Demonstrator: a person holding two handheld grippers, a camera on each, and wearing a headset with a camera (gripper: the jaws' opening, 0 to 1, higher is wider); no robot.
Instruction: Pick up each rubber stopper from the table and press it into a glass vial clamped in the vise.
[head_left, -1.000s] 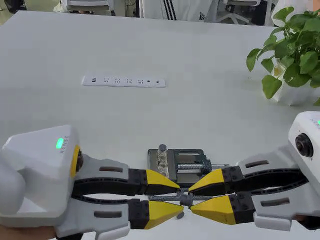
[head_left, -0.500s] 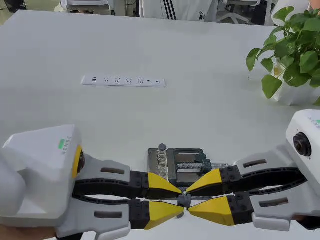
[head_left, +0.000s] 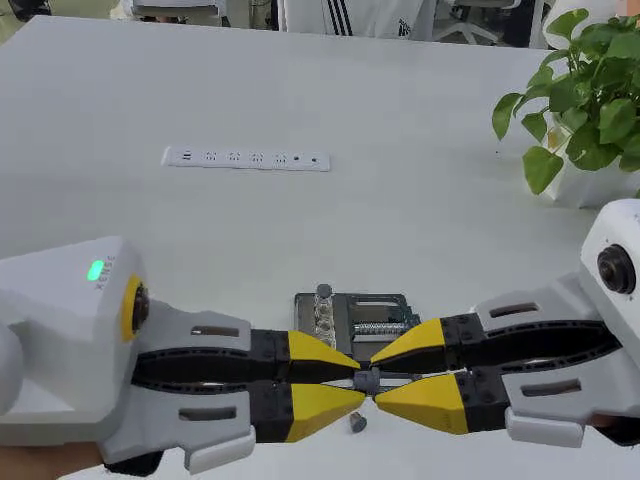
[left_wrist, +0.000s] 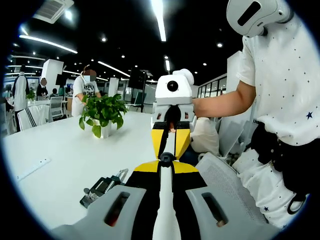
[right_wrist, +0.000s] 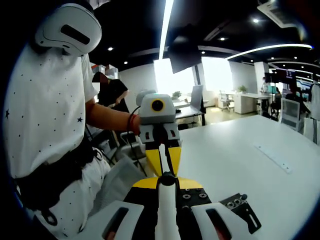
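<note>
White tabletop carries the vise at 6 o'clock, with glass vials clamped in it. Within the last second the left gripper has closed in from 9 o'clock. It and the right gripper now both pinch one rubber stopper tip to tip, probably a re-grip before pressing. A spare stopper lies just below them.
</note>
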